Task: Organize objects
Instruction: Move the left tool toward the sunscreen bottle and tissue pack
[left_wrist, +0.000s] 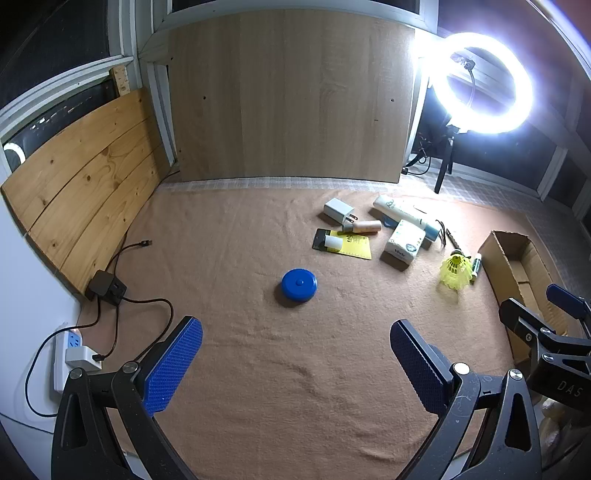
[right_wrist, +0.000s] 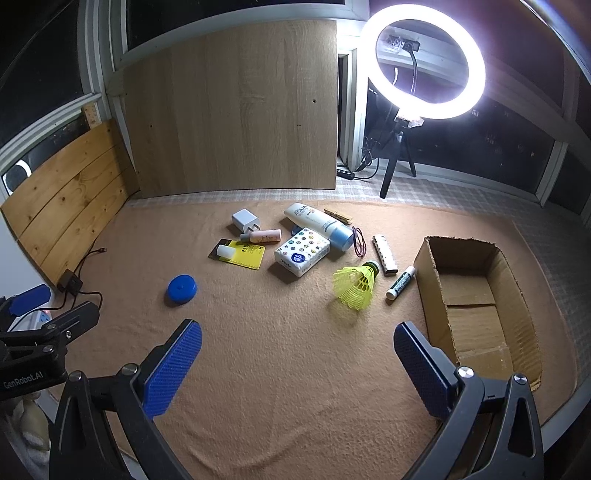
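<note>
Household objects, among them a yellow shuttlecock (right_wrist: 354, 286), tissue pack (right_wrist: 302, 251) and blue lid (right_wrist: 181, 289), lie scattered on the tan cloth (right_wrist: 277, 350) beside an empty cardboard box (right_wrist: 517, 295), apparently their destination; left gripper (left_wrist: 295, 365) and right gripper (right_wrist: 297, 365) hover above, jaws wide, holding nothing.

Left wrist view: box (left_wrist: 517, 273) cut by the right hand-held gripper (left_wrist: 535, 306) at right edge; clips (left_wrist: 448, 236) behind the tube (left_wrist: 406, 216) too small to identify. Right wrist view: blue item (right_wrist: 295, 232) hidden between tube (right_wrist: 317, 223) and tissue pack (right_wrist: 301, 251); card (right_wrist: 245, 254) print illegible.
</note>
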